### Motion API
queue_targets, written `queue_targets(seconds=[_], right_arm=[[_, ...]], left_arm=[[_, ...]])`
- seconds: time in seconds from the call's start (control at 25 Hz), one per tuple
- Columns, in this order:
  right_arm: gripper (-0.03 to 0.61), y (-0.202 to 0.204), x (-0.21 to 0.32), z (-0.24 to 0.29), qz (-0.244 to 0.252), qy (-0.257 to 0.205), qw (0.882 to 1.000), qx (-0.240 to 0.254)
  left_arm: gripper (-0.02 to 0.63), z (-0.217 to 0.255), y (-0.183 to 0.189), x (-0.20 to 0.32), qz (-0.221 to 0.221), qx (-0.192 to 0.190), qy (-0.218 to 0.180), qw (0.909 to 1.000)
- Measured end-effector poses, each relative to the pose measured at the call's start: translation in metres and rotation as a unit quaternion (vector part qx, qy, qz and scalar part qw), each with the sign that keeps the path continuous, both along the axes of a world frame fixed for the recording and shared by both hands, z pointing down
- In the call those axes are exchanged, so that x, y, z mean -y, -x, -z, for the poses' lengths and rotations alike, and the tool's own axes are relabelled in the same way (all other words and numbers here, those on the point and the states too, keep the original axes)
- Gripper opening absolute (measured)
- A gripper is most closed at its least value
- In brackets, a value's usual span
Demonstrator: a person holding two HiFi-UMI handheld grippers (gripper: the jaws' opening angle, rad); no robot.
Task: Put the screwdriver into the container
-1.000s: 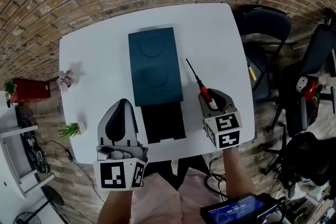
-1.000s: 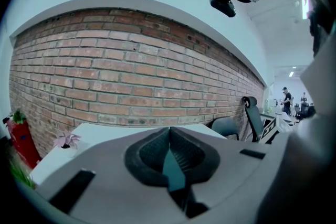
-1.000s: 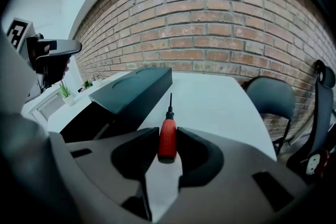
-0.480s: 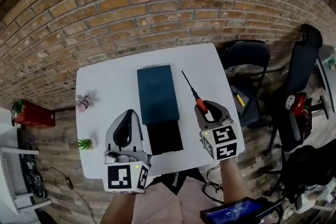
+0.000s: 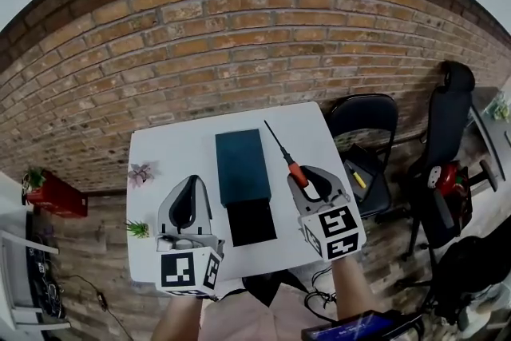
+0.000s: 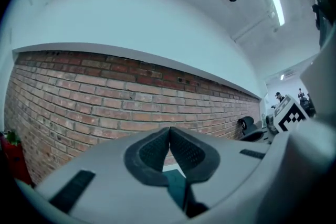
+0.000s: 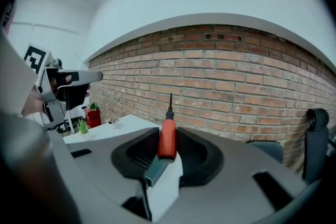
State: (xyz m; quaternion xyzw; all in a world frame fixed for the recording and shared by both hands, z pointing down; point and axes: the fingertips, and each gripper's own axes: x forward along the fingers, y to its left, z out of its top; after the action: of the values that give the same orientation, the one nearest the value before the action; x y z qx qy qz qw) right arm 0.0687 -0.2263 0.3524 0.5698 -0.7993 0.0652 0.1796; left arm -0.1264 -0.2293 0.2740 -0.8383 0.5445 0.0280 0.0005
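Nearest the person, the left gripper point(image 5: 192, 188) has its jaws pressed together with nothing between them; it plays no part in the job for now. Beside it, the right gripper point(image 5: 306, 181) is clenched on the red handle of the screwdriver point(image 5: 286, 157), whose dark shaft points away toward the wall. So the pick-up looks done: the tool is in the grip and seems to be off the white table point(image 5: 172, 152).

Between the two grippers, a little further out, lies the container point(image 5: 242, 164), a teal box with a dark open compartment point(image 5: 252, 221) at its near end. Nothing shows inside that opening. The screwdriver is to the right of the box, not over it.

What is left, by my reading, is the carry across to the opening, the lowering in, and the release.

Further off are two small plants at the table's left edge, a dark chair point(image 5: 363, 122) to the right, and the brick wall point(image 5: 239, 44) behind.
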Motion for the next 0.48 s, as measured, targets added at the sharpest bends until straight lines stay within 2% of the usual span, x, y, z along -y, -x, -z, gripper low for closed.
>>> queue_targets(seconds=[0.2, 0.48], right_arm=[[0.107, 0.010, -0.023, -0.001, 0.037, 0.003, 0.999, 0.001], [0.107, 0.016, -0.067, -0.033, 0.093, 0.048, 0.995, -0.003]], left_arm=[[0.012, -0.004, -0.006, -0.023, 0.019, 0.000, 0.007, 0.9998], [0.012, -0.021, -0.015, -0.079, 0.054, 0.002, 0.035, 0.9979]])
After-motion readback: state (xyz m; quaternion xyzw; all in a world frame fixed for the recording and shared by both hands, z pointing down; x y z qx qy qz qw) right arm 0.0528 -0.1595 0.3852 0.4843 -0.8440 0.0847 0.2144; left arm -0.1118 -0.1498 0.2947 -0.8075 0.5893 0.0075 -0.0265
